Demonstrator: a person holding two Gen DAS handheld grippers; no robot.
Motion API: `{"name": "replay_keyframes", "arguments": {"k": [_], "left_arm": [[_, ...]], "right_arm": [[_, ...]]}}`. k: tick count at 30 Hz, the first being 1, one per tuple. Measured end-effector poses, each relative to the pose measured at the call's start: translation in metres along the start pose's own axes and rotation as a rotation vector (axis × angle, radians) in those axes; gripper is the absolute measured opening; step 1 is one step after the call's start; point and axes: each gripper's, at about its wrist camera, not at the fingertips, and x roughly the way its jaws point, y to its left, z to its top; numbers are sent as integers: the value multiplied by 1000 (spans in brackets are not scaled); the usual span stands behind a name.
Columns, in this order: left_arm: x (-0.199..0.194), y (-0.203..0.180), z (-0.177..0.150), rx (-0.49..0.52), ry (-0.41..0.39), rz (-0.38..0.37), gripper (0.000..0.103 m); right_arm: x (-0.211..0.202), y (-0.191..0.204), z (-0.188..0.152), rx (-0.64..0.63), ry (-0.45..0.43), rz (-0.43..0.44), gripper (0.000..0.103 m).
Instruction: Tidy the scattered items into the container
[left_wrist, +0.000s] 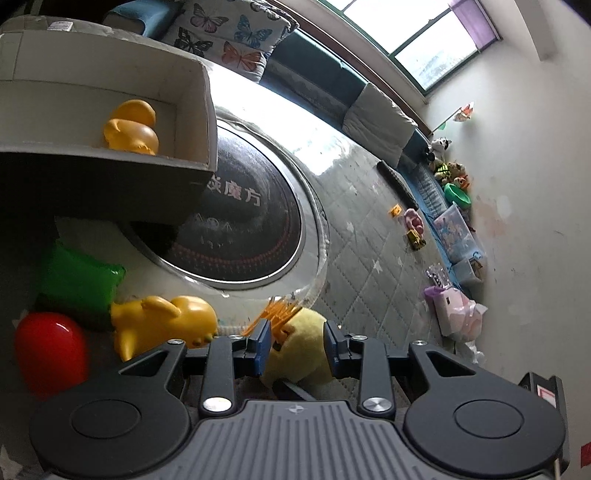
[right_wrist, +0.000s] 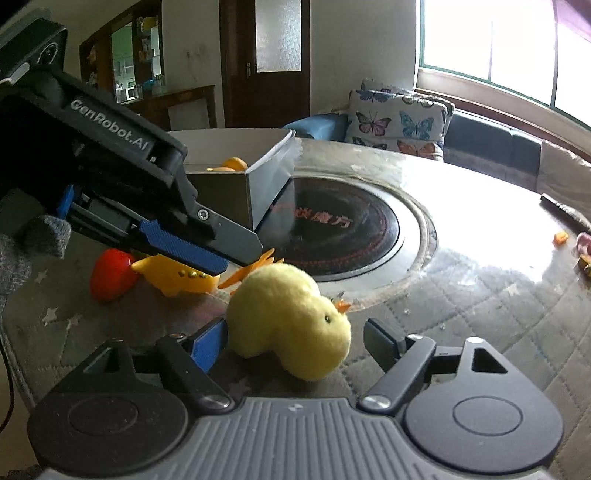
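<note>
So the fuzzy yellow chick is sitting on the quilted counter, right at the near edge of the big round black hotplate. The right claw is spread wide open with the chick between its fingers; the blue pad on the left finger looks right up against the plush, the other finger stands clear of it.

The left claw is also on the chick, coming in from above and to the left. Its two blue pads sit on either side of the plush, but I can't tell if they're actually squeezing it or just bracketing it.

Just left of the chick lies a yellow rubber toy on its side, with a red heart-shaped thing beside it and something green farther back. The cardboard box sits at the far left of the hotplate, and one yellow rubber duck is already inside.
</note>
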Motion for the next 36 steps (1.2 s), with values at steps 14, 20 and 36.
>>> {"name": "replay_keyframes", "arguments": {"k": [14,20,36], "left_arm": [[6,10,-12,-25,17,10,34],[3,15,-13,-35,11,8,34],[10,22,-9,-68,6,-30,36]], "right_arm": [[-11,9,-3,-9,36,63,70],[-22,5,-7,7,24,71,70],[1,-14,3,56,18,153,59]]}}
